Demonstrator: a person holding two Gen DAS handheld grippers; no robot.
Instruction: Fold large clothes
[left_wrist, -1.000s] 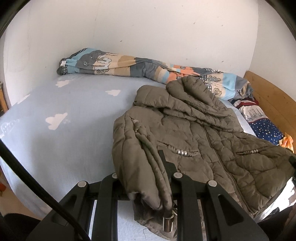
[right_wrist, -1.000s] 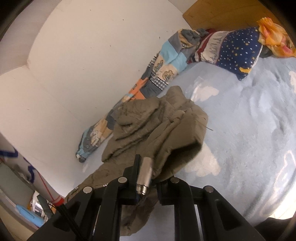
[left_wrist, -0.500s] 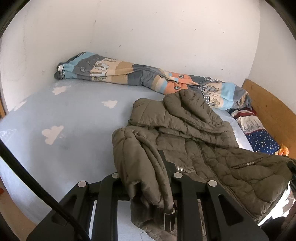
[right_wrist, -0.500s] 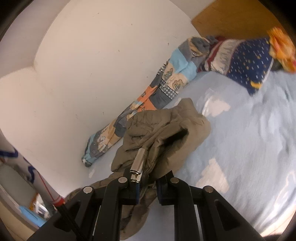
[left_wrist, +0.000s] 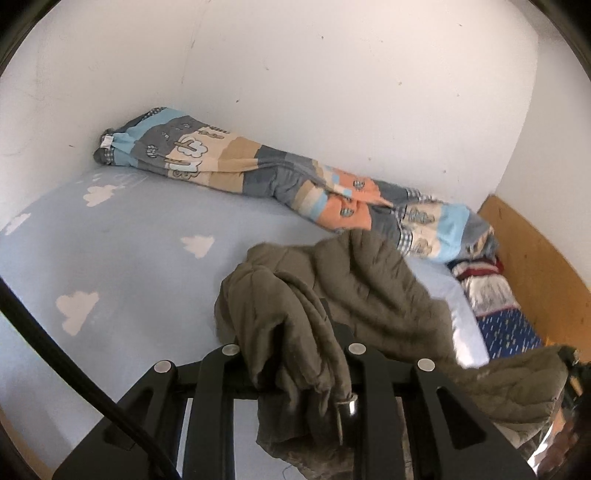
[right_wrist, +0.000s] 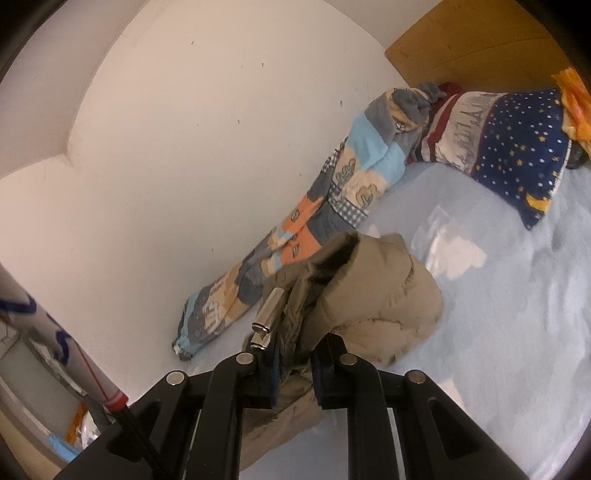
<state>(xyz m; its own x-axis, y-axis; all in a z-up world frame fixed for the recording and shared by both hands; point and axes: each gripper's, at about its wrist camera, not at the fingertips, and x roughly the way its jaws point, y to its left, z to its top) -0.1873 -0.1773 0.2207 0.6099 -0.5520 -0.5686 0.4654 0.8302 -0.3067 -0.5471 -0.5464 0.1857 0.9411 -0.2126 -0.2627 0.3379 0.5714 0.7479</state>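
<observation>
An olive quilted jacket (left_wrist: 373, 295) hangs lifted above the light blue bed (left_wrist: 129, 251), bunched between both grippers. My left gripper (left_wrist: 295, 354) is shut on a thick fold of its hem, and the cloth drapes over and hides the fingertips. A silver cord toggle (left_wrist: 347, 406) dangles by its right finger. In the right wrist view the jacket (right_wrist: 380, 295) bulges up in front of my right gripper (right_wrist: 295, 373), which is shut on another part of the edge. A second silver toggle (right_wrist: 267, 310) sticks up beside its left finger.
A rolled patchwork quilt (left_wrist: 280, 181) lies along the white wall at the bed's far side. A star-patterned pillow (right_wrist: 517, 155) and an orange cloth (right_wrist: 576, 103) sit by the wooden headboard (left_wrist: 535, 251). The cloud-print sheet spreads wide to the left.
Both grippers have risen with the jacket. It lay spread flat on the bed a second ago and now hangs bunched in the air, most of it off the sheet.
</observation>
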